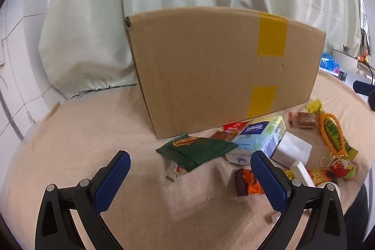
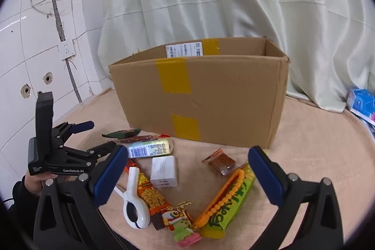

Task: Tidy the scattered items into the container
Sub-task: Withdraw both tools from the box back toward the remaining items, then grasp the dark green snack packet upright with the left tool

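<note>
Both the left gripper [image 1: 190,164] and the right gripper [image 2: 187,157] gape wide and hold nothing. The white charger [image 2: 164,170] lies just short of the cardboard box [image 2: 199,90], at twelve o'clock between the right gripper's fingers, so I judge the right hand nearer.

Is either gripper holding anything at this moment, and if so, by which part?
Nothing is held. The left gripper and right gripper are both open with empty jaws, above the scattered items in front of the cardboard box.
</note>
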A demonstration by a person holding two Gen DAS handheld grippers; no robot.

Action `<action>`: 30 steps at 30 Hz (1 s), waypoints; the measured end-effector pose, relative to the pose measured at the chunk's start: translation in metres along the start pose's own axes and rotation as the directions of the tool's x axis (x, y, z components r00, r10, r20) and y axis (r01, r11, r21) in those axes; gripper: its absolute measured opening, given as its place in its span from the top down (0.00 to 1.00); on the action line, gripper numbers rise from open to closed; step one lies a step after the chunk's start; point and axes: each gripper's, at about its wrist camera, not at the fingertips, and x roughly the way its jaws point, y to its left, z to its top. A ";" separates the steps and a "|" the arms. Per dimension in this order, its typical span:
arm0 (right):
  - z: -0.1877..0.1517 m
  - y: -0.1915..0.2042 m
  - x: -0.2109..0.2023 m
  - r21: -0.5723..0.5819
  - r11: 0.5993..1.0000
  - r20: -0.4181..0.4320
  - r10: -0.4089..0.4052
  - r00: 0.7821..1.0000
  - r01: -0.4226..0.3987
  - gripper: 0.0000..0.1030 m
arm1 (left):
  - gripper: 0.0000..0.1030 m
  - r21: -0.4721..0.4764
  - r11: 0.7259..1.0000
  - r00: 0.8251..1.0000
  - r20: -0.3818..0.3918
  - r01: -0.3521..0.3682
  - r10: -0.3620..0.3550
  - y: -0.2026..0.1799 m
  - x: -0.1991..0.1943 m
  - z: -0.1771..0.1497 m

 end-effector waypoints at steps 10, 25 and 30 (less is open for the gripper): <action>0.000 -0.006 0.008 0.012 1.000 -0.017 0.018 1.000 -0.018 0.00 | 0.09 -0.005 1.000 0.998 -0.053 0.020 -0.020 0.005 0.028 0.007; -0.006 -0.016 0.009 0.047 0.999 -0.030 0.021 0.999 -0.020 0.00 | 0.75 -0.044 0.998 0.999 -0.008 0.052 -0.053 0.018 0.017 0.014; -0.011 -0.026 0.009 0.078 0.997 -0.040 0.007 0.999 -0.004 0.00 | 0.85 -0.082 0.995 0.999 0.029 0.048 -0.046 0.029 0.000 0.012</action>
